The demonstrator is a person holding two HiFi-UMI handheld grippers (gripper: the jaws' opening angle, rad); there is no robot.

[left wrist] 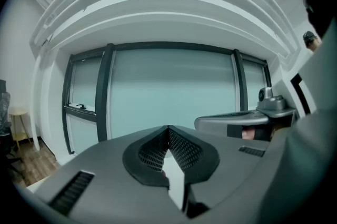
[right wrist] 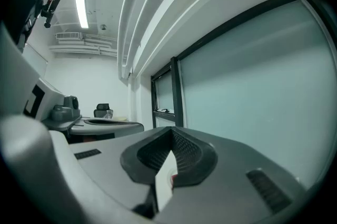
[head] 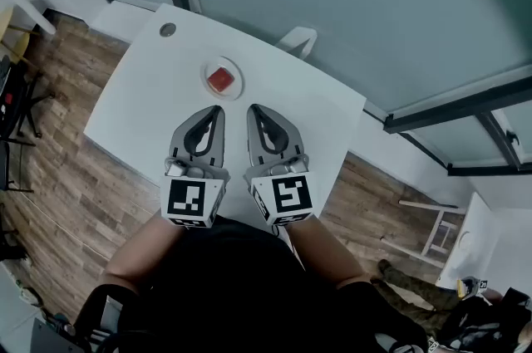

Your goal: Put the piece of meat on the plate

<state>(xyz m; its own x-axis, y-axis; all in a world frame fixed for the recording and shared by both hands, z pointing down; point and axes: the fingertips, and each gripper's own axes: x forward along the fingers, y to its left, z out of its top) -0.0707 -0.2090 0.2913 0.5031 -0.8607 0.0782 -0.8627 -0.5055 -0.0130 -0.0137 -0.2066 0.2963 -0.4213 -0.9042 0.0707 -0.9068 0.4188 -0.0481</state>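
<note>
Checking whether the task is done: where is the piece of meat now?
In the head view, the piece of meat lies on the small plate on the white table, just beyond the left hand-held gripper.

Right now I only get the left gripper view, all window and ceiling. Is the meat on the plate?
Observer: Yes, the red piece of meat sits on the small plate, on the white table.
Operator: Is the right tool holding anything?
Observer: No, the right tool is shut and empty.
Operator: Where is the plate from the tools?
Observer: In the head view, just past both tips, in line with the left tool.
</note>
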